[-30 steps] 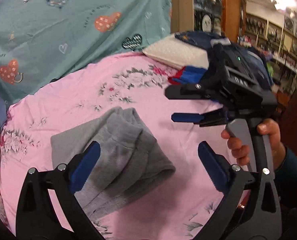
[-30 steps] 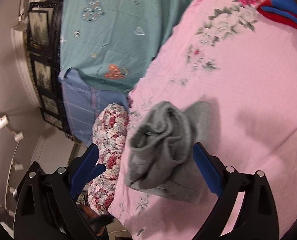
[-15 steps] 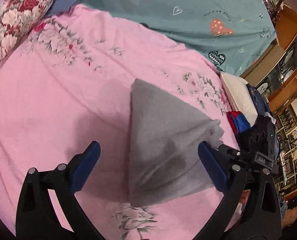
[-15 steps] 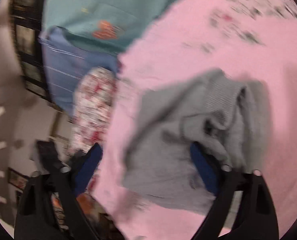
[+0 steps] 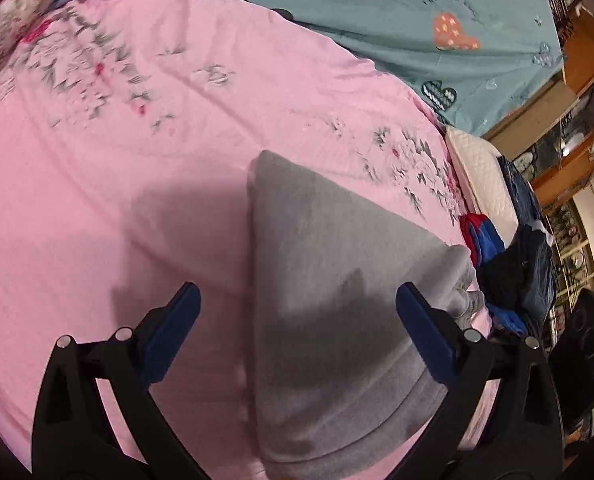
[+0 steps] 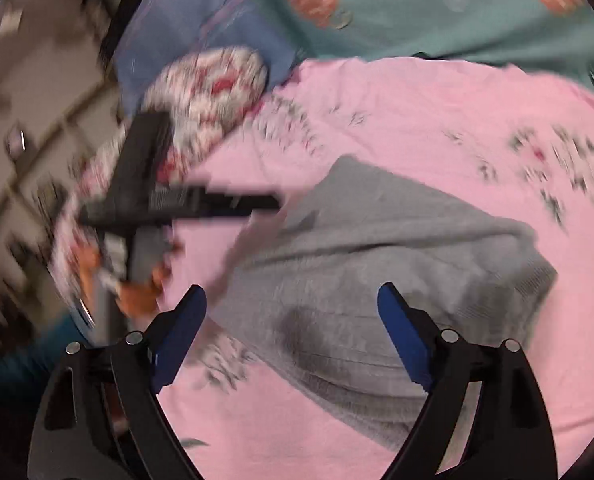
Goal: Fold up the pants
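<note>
The gray pants (image 5: 329, 304) lie folded into a compact bundle on the pink floral bedsheet (image 5: 117, 208), toward its near right part in the left wrist view. From that side they read as a smooth, flat-faced wedge: a pointed far corner, a straight left edge and a broad near end, with a bunched cuff-like bit at the right corner. The fabric looks like soft matte jersey or fleece.

The left gripper (image 5: 297, 312) hangs above the bundle with its blue-padded fingers (image 5: 173, 332) spread wide, pinching nothing; the right finger overlaps the bundle's right corner in the picture, and whether it touches cannot be told.

The right wrist view, blurred by motion, shows what the left does not: the pants (image 6: 381, 268) have a rumpled top, with rolled layers and a ribbed band at the right end. The right gripper (image 6: 289, 320) is also spread wide above the cloth, gripping nothing. To its left, the black body of the left gripper (image 6: 157, 204) appears against a red-and-white floral pillow (image 6: 213, 88), with a blue striped cushion (image 6: 177, 28) behind.

Only the left wrist view shows the scene's right side: a white quilted pillow (image 5: 481, 176), a red-and-blue garment (image 5: 481, 236), dark clothing (image 5: 517, 272) and wooden shelving (image 5: 577, 64). A teal blanket with hearts (image 5: 397, 12) lies along the far edge.
</note>
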Available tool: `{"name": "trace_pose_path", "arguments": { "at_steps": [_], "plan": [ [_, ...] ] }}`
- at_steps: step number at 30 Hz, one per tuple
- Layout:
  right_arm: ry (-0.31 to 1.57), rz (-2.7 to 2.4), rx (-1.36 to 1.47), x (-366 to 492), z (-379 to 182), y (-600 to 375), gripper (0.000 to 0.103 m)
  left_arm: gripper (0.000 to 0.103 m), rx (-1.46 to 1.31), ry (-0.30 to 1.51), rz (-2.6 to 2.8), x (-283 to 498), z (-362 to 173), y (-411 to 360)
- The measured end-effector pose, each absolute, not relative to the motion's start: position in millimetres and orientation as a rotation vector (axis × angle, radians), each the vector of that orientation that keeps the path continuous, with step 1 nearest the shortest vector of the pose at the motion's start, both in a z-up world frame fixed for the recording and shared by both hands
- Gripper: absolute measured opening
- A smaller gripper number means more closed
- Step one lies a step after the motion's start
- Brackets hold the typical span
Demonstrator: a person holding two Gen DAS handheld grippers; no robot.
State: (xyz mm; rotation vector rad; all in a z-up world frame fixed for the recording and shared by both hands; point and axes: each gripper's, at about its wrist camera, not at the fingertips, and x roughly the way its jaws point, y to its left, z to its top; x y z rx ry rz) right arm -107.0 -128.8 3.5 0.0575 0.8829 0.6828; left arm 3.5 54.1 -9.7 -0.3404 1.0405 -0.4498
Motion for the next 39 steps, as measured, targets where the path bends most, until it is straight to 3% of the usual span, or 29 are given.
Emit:
{"name": "trace_pose_path", "arguments": {
  "at_steps": [3,6,12,18,23,27,33,39],
  "plan": [
    [1.093,0.731,-0.056,-111,-47,-116,0.089,0.100,-0.200,1.055,-0.417,24,-16,22],
    [1.023,0.729,-0.180,-142,-52,-118,0.089,0.100,-0.163,1.107,-0.378,51,-35,10],
    [1.072,0.756,-0.058,-138,-28,-139,0.091,0.100,-0.252,1.115,-0.331,69,-36,42],
    [0.808,0.723,0.032,-106,22,-153,0.093,0.099,-0.253,1.040,-0.429,50,-12,33],
    [1.080,0.676,0.081,-76,-48,-161,0.093,0.100,-0.085,1.106,-0.363,66,-40,-5],
    [1.042,0.647,0.008,-110,-46,-166,0.093,0.101,-0.194,1.164,-0.337,95,-58,13],
    [1.038,0.665,0.066,-120,-35,-181,0.093,0.098,-0.174,1.127,-0.336,80,-31,26],
    [0.884,0.718,0.156,-127,1,-185,0.094,0.098,-0.149,1.013,-0.458,19,12,26]
  ]
}}
